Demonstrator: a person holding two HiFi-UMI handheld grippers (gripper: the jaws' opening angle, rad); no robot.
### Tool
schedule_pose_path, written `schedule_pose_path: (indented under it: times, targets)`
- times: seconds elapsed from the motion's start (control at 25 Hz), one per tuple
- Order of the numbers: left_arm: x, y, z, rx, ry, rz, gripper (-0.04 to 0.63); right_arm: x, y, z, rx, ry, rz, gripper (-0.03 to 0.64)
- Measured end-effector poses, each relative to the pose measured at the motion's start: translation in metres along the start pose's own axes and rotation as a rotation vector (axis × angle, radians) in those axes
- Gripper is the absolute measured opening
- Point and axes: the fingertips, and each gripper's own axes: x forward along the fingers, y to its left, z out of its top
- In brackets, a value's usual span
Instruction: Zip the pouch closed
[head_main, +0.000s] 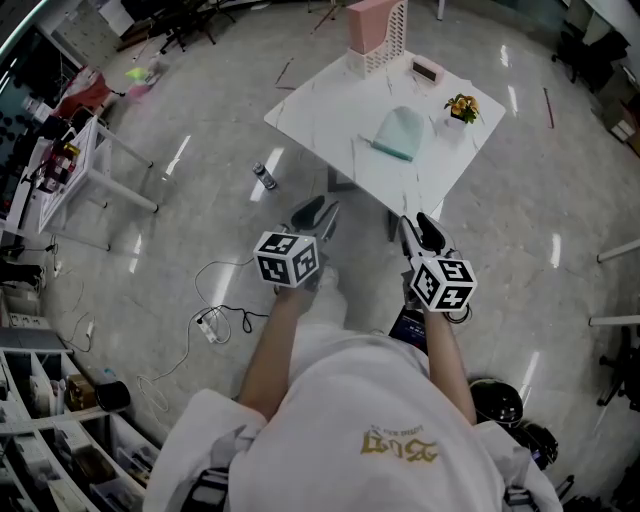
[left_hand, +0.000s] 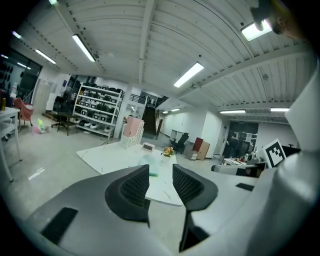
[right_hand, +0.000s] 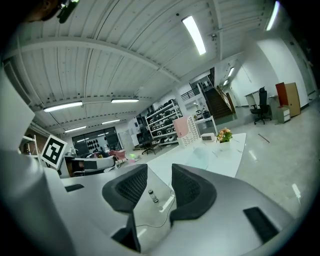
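A mint-green pouch (head_main: 398, 133) lies on the white table (head_main: 330, 115), out ahead of both grippers. My left gripper (head_main: 318, 213) hangs in the air short of the table's near edge, jaws apart and empty. My right gripper (head_main: 418, 232) is level with it on the right, also open and holding nothing. In the left gripper view, the left gripper (left_hand: 160, 175) frames the distant pouch (left_hand: 152, 165) between its jaws. From the right gripper (right_hand: 159, 182), the pouch (right_hand: 201, 157) shows far off to the right on the tabletop.
On the table stand a pink rack (head_main: 378, 35), a small clock (head_main: 427, 71) and a flower pot (head_main: 462, 108). A bottle (head_main: 265, 177) and a power strip with cable (head_main: 208, 325) lie on the floor. A white side table (head_main: 80, 170) is at the left, black stools (head_main: 497, 400) at the lower right.
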Motion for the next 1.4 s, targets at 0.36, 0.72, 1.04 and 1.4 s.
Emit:
schedule_pose_path:
  times: [0.36,0.72,1.04,1.4]
  targets:
    - [0.101,0.072,0.024,0.007,0.061,-0.104,0.184,0.089,-0.044,0.003,0.015,0.04,-0.153,0.15]
    - [0.204,0.147,0.049,0.064,0.181,-0.252,0.204,0.196,-0.072,0.006,0.093,0.071,-0.339,0.175]
    - [0.249,0.181,0.036,0.09,0.274,-0.353,0.203,0.243,-0.076,-0.015,0.148,0.116,-0.421,0.178]
    - [0.282,0.188,-0.005,0.143,0.392,-0.448,0.2,0.272,-0.084,-0.058,0.168,0.237,-0.475,0.184]
